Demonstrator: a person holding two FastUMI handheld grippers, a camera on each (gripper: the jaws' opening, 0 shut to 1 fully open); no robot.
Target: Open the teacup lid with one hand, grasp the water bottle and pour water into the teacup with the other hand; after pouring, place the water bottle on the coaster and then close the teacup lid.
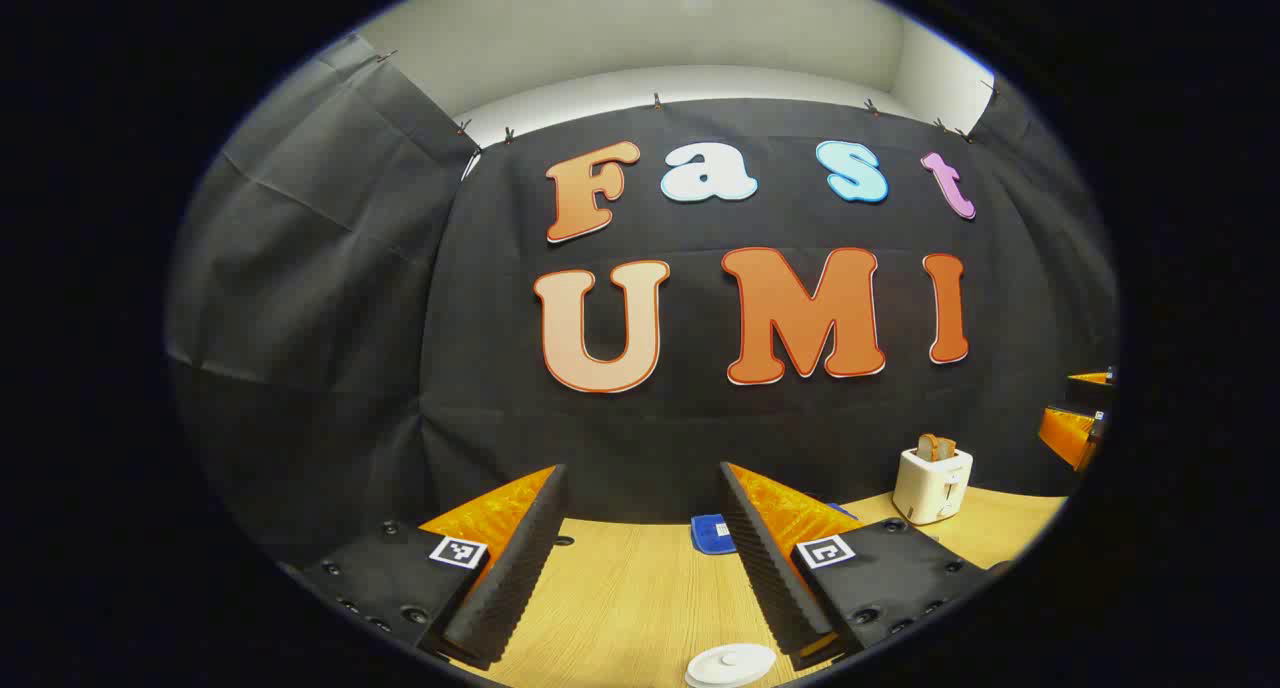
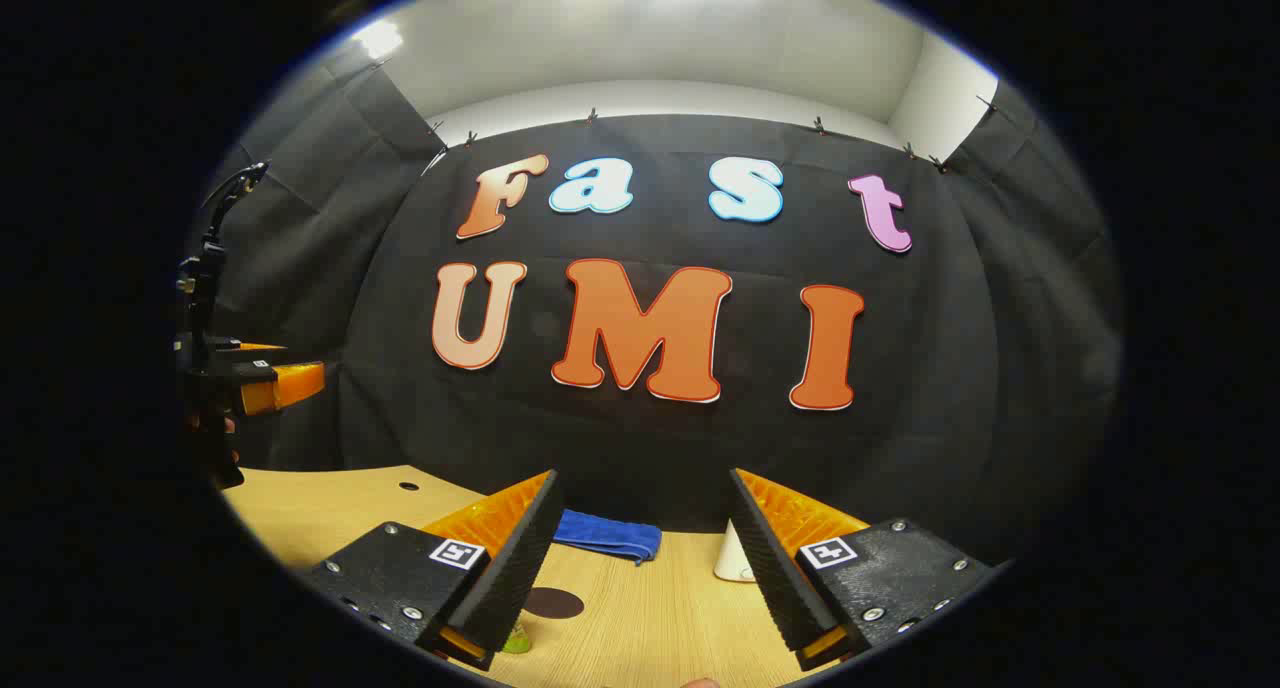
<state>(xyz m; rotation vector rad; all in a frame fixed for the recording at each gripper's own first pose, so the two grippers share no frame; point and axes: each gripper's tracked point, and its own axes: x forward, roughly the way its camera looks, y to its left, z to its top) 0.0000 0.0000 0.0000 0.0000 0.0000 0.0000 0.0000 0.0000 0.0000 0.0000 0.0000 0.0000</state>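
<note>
In the left gripper view a white round lid (image 1: 730,665) with a small knob lies low between the fingers, toward the right one; what is under it is cut off. My left gripper (image 1: 642,468) is open above it, holding nothing. In the right gripper view a dark round coaster (image 2: 553,602) lies on the wooden table (image 2: 650,618) just inside the left finger. A small yellow-green bit (image 2: 516,640) peeks out under that finger; I cannot tell what it is. My right gripper (image 2: 642,473) is open and holds nothing. The left gripper (image 2: 262,380) also hangs at the far left.
A white toaster (image 1: 932,483) with bread in it stands at the right back of the table. A blue cloth (image 2: 605,535) lies by the black wall. A white object (image 2: 735,560) is half hidden behind the right finger. The other gripper's orange fingers (image 1: 1075,428) show at the right edge.
</note>
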